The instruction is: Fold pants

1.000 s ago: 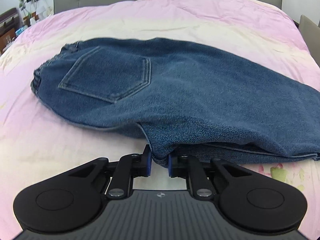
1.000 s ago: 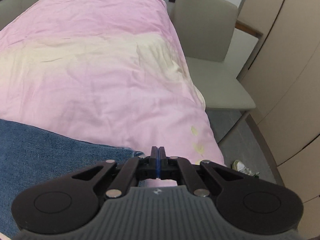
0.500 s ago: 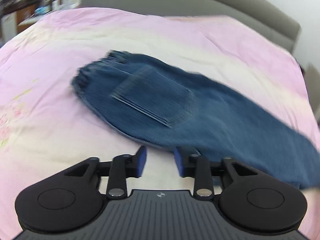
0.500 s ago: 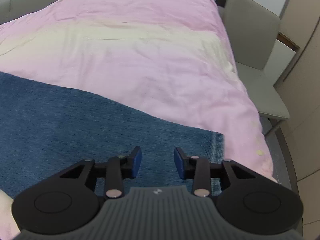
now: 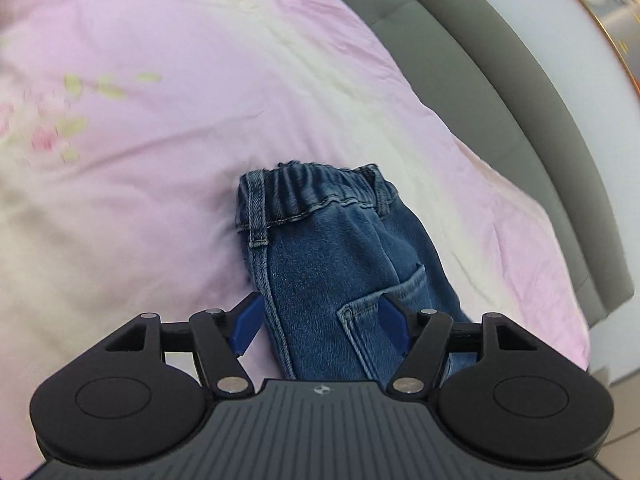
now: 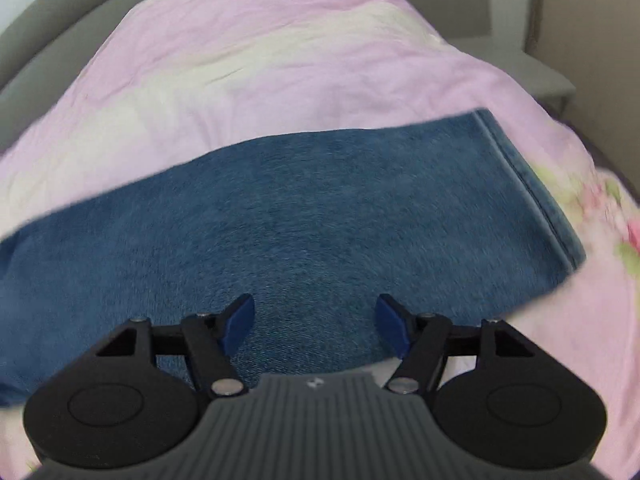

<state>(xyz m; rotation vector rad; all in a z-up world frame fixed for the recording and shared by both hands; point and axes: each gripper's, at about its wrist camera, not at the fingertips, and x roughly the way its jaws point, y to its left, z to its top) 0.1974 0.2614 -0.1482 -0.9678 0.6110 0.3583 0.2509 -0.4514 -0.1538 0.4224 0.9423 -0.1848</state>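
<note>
Your left gripper [image 5: 320, 322] has its jaws wide apart and holds nothing. The pants [image 5: 340, 264] lie on the bed [image 5: 140, 120] in the lower middle of that view, the waistband [image 5: 316, 192] at frame centre and farthest from you, the pocket [image 5: 384, 300] down by the right-hand jaw. The left-hand jaw sits just off the side seam, so if you close here you will likely pinch only the top layer, and the folded halves would slide apart when you lift.

Your right gripper [image 6: 316, 322] is also spread open and empty, over the legs, which run across the middle of its view. The hem [image 6: 528, 188] is at the right, well apart from the jaws. Grab mid-leg from here and the cloth will probably bunch and crease, and the hem could trail crooked. The sheet is soft and rumpled too, so a deep pinch could catch it with the denim. This view is blurred, so I cannot tell whether the jaws touch the cloth.
</note>
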